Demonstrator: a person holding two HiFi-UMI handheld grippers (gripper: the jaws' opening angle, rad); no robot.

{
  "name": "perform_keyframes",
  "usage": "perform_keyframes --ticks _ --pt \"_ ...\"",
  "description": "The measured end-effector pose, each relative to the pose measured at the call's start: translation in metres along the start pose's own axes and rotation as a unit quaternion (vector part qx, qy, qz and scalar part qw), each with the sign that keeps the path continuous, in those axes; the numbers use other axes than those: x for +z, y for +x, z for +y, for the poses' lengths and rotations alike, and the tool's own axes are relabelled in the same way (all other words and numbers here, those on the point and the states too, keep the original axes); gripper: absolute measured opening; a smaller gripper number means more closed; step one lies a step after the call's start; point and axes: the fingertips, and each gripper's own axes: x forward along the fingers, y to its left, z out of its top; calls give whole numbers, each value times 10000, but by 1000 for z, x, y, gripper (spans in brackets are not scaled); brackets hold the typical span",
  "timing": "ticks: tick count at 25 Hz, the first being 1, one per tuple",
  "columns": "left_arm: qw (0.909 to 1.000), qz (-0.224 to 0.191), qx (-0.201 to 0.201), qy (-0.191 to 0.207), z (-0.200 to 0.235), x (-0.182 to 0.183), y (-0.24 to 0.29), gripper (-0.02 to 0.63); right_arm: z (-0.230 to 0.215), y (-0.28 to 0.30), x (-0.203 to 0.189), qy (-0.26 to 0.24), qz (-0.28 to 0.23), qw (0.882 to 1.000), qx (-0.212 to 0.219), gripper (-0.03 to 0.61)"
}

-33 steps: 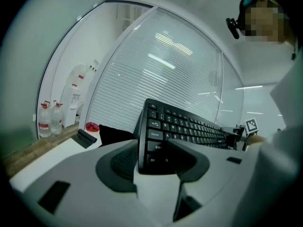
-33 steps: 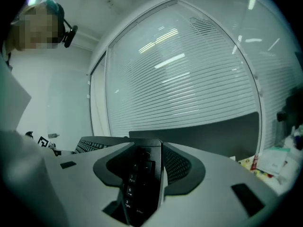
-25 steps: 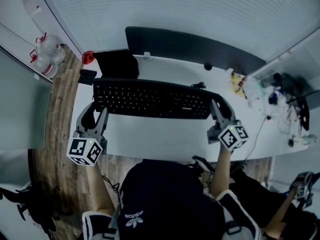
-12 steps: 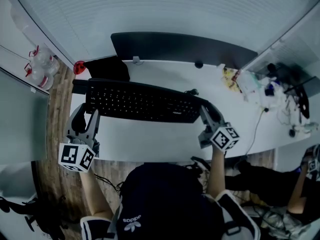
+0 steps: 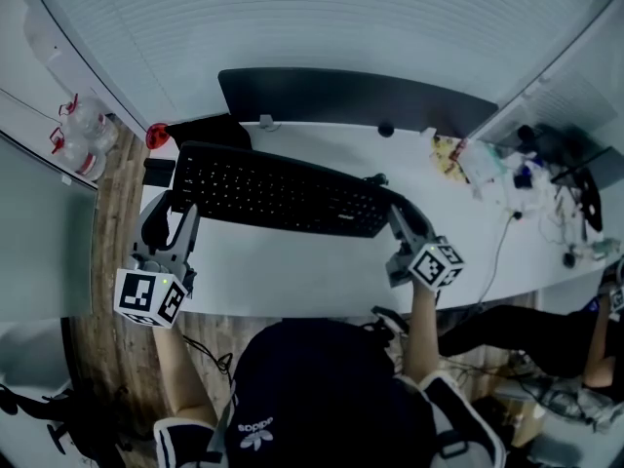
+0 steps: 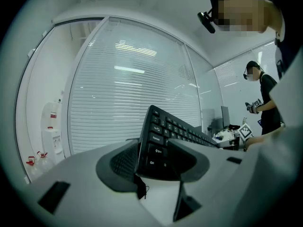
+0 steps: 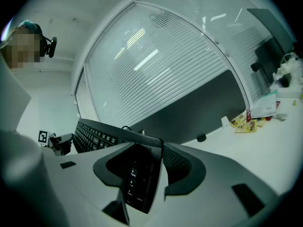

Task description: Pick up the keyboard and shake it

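The black keyboard (image 5: 278,191) hangs in the air above the white desk (image 5: 322,271), tilted with its left end higher. My left gripper (image 5: 175,206) is shut on the keyboard's left end (image 6: 158,145). My right gripper (image 5: 398,211) is shut on the right end (image 7: 137,174), where the number keys show between the jaws. Both gripper views look along the keyboard's edge toward the window blinds.
A dark monitor (image 5: 351,97) stands behind the keyboard on the desk. Clutter of packets and cables (image 5: 497,169) lies at the right end. A black box (image 5: 210,130) and a red object (image 5: 156,135) sit at the left. Another person (image 6: 262,96) stands at the right.
The keyboard's left end has risen and swung away from me, so the keyboard now slants. Both grippers still hold its ends.
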Motion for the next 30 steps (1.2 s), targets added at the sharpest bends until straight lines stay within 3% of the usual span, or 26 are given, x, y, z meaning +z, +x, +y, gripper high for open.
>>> perform_keyframes --ticks 9,12,30 --pt "9999 -63 27 137 -5 1 -7 197 3 -9 3 66 -143 9999 -22 179" --pt "9998 -184 42 52 -8 6 -10 196 8 -16 14 -137 -188 9997 -7 179" --pt "9997 -142 -177 -136 -6 -2 -9 196 14 -23 17 -153 -147 9998 -62 179"
